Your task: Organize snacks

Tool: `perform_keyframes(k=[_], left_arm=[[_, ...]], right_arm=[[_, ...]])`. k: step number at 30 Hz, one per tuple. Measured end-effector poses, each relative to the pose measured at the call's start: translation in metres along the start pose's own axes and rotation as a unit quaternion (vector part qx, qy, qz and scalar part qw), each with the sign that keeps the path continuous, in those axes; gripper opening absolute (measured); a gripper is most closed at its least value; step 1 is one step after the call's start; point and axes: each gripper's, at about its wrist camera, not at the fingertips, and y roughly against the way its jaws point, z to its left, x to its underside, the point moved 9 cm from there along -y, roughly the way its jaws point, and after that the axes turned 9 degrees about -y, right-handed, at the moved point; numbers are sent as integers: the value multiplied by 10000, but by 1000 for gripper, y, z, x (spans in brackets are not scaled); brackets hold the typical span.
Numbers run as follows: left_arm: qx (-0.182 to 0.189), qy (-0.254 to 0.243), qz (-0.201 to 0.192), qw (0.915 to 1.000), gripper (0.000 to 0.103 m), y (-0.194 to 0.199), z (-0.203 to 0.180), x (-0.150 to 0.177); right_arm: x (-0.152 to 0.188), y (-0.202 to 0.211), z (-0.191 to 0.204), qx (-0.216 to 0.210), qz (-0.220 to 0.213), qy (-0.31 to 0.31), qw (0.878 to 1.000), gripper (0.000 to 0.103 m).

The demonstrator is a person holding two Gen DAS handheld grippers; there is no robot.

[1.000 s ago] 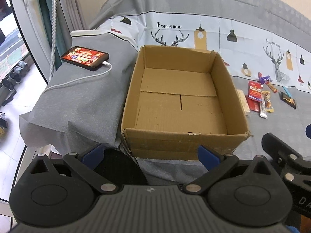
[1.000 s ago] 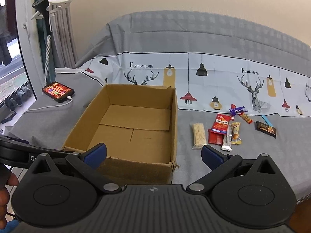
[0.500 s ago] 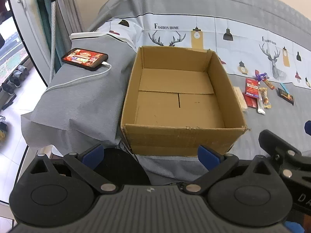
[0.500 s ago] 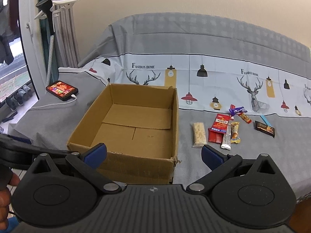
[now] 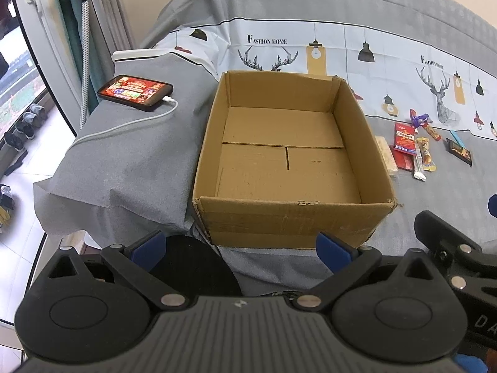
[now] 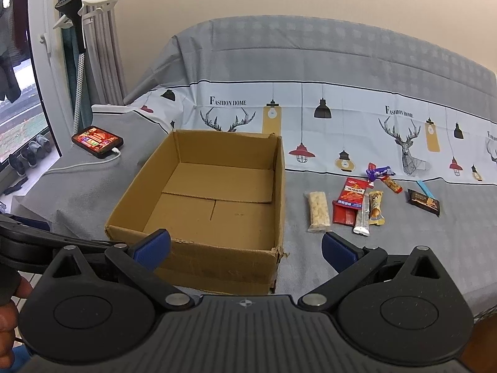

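Note:
An open, empty cardboard box [image 6: 189, 239] [image 5: 289, 217] sits on the grey-covered surface. To its right lie several snacks: a pale rice bar [image 6: 318, 211], a red packet [image 6: 349, 200] [image 5: 403, 141], a silver stick [image 6: 362, 217], a yellow wafer pack [image 6: 376, 206], a purple candy [image 6: 377, 172] and a dark bar [image 6: 424, 202] [image 5: 459, 152]. My left gripper [image 5: 240, 247] hangs open before the box's near wall. Just as open and holding nothing, my right gripper [image 6: 245, 248] hovers near the box's front right corner.
A phone [image 5: 135, 91] [image 6: 97, 141] with a lit screen and white cable lies left of the box. The printed cloth runs up a backrest behind. Past the left edge are the floor, shoes [image 5: 25, 124], curtains and a window. A hand [image 6: 9, 310] shows at lower left.
Both grippers have drawn back and risen slightly, so the box and snacks look a little farther off. Nothing on the surface has moved.

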Motion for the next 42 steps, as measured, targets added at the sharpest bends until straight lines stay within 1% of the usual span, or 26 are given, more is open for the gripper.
perform_keyframes(k=[32,38,42], left_arm=[[-30,-47,143,9999,103,-6,-7,3],[-34,-145,228,9996,103,-8,-13,2],[100,-232,232,9994,103,-10,-25,-10]], right_arm=[[0,-10,-5,-19,201,-67,9998,103],[0,-17,-19,-2,242,-288,9993,103],[-6,-19,-44,158,127,-504,9985,103]])
